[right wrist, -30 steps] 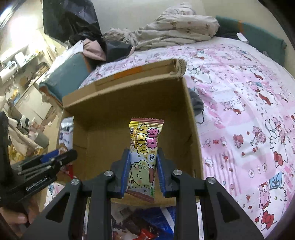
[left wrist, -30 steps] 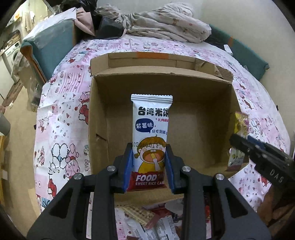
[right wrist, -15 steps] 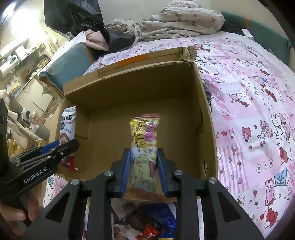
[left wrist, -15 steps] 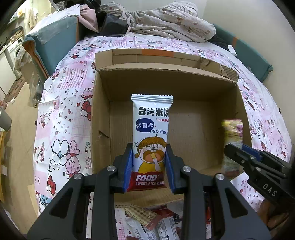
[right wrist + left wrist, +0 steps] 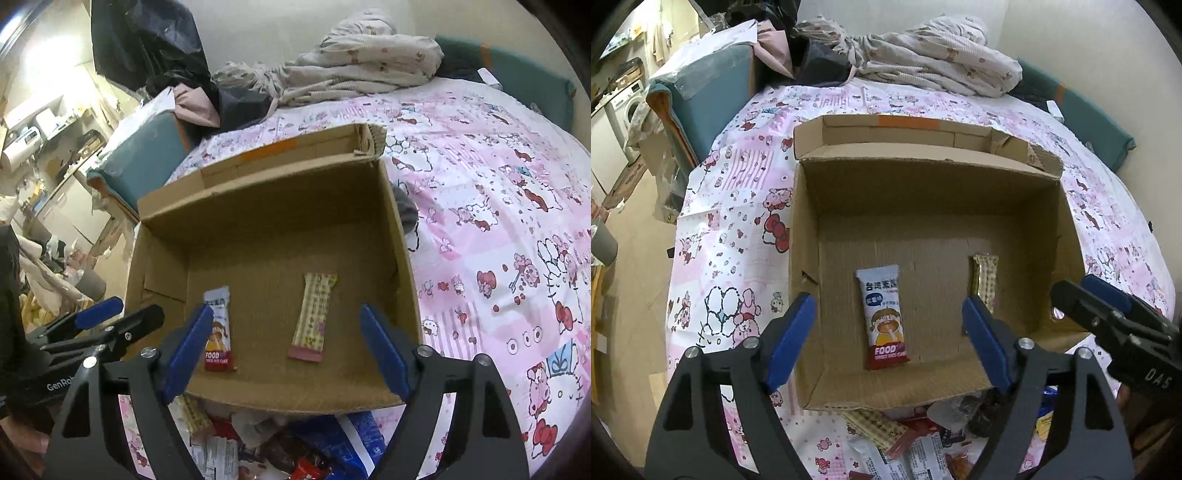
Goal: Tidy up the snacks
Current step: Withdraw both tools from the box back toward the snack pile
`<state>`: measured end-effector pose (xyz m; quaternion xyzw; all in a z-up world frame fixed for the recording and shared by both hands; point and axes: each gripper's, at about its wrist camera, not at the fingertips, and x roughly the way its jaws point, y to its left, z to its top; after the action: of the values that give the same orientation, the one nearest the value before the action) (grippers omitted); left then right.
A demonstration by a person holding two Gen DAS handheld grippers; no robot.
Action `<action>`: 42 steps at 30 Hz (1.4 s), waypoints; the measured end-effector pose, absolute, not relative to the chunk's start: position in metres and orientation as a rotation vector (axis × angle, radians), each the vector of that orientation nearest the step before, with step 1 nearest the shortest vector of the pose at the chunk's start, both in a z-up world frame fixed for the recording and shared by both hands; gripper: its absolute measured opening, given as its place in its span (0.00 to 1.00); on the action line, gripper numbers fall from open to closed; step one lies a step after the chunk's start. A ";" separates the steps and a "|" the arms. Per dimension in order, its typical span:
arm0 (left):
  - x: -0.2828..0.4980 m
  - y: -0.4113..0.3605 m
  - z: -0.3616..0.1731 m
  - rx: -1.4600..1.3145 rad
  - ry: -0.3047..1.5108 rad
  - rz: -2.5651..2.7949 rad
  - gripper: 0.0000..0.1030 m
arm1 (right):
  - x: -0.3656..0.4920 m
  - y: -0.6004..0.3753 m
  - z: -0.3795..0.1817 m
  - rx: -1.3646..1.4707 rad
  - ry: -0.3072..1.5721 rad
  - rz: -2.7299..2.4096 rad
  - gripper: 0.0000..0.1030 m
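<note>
Both my grippers hang over the near edge of the cardboard box point(image 5: 923, 206), pointing steeply down into it. Box sits open on the pink cartoon-print bedsheet point(image 5: 738, 206).

My left gripper point(image 5: 888, 338): jaws opening, blue pads spread wide, nothing pressed between them. The rice cake packet point(image 5: 884, 317) lies flat on the box floor, framed by the pads but touching neither, long axis running 12 to 6, red "FOOD" end nearest me.

My right gripper point(image 5: 286, 349): jaws opening too, pads well apart, nothing gripped. The yellow checkered snack bar point(image 5: 314, 315) lies flat on the floor between them, pink end toward 6, tilted slightly toward 1 o'clock.

In the right wrist view the rice cake packet point(image 5: 218, 330) sits at 9 o'clock of the yellow bar, clearly apart, its left edge partly behind my left-side pad.

More loose snack packets point(image 5: 908, 443) are heaped on the sheet at 6 o'clock, just outside the box's near wall. Crumpled bedding point(image 5: 923, 62) at 12 o'clock, beyond the box.
</note>
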<state>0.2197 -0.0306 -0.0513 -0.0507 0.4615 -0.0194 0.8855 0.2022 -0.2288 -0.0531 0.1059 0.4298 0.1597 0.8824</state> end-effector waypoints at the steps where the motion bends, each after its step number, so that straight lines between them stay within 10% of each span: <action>1: 0.219 -0.030 -0.050 -0.107 0.955 -0.041 0.77 | 0.202 -0.230 -0.051 0.225 0.892 0.330 0.82; 11: 0.200 -0.017 -0.028 -0.151 0.893 -0.059 0.78 | 0.185 -0.232 -0.030 0.234 0.850 0.361 0.89; 15: 0.188 -0.015 -0.015 -0.145 0.843 -0.061 0.94 | 0.173 -0.237 -0.023 0.252 0.836 0.372 1.00; 42: 0.119 0.015 -0.015 -0.144 0.902 0.050 0.94 | 0.106 -0.262 -0.028 0.285 0.918 0.280 1.00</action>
<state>0.1188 0.0147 -0.0149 -0.0697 0.4356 0.0239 0.8971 0.1059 -0.2619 -0.0279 0.1366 0.4400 0.1343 0.8773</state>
